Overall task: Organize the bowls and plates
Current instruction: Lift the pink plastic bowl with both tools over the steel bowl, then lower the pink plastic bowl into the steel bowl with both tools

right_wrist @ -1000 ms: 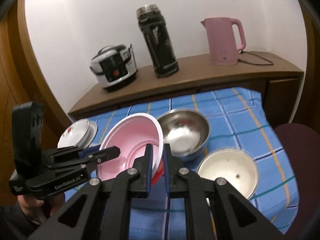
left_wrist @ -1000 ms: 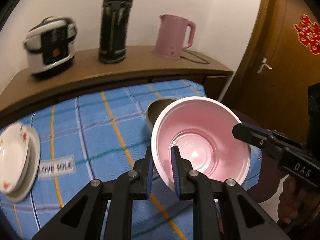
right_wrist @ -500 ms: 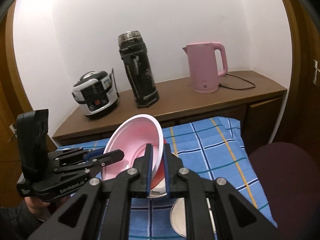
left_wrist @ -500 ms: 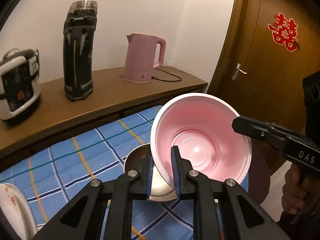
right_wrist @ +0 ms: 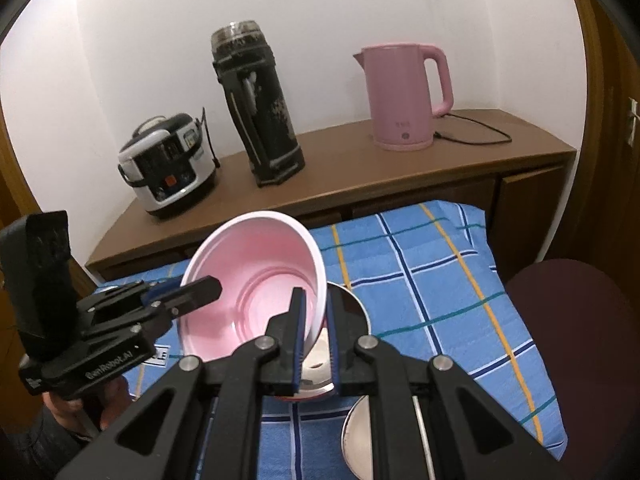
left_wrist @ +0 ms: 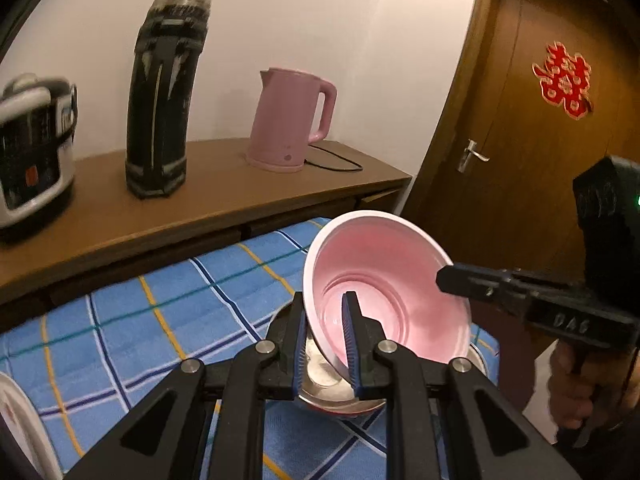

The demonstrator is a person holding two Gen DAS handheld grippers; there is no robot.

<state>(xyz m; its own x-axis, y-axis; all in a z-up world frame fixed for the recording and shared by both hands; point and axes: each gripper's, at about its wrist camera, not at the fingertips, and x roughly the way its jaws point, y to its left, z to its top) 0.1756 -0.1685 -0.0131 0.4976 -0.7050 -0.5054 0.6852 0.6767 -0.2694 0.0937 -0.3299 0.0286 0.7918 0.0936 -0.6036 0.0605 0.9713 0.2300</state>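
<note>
A pink plastic bowl [left_wrist: 392, 292] [right_wrist: 256, 276] hangs tilted in the air, held by its rim from two sides. My left gripper [left_wrist: 325, 332] is shut on the near rim in the left wrist view, and it shows at the left [right_wrist: 200, 294] in the right wrist view. My right gripper [right_wrist: 316, 332] is shut on the opposite rim, and its tip [left_wrist: 452, 280] reaches in from the right. Right under the pink bowl sits a steel bowl [left_wrist: 320, 376] [right_wrist: 350, 312] on the blue checked tablecloth [left_wrist: 160, 320].
A pale bowl with a metal rim [right_wrist: 356, 436] sits at the cloth's near edge. A white plate [left_wrist: 16, 428] lies far left. Behind, a wooden sideboard [right_wrist: 400, 176] carries a rice cooker [right_wrist: 168, 160], a black flask [right_wrist: 256, 108] and a pink kettle [right_wrist: 404, 96]. A dark red chair [right_wrist: 568, 328] stands right.
Both grippers have carried the pink bowl sideways across the table; it now hangs over the steel bowl. The stacked plates have slid almost out of the left wrist view.
</note>
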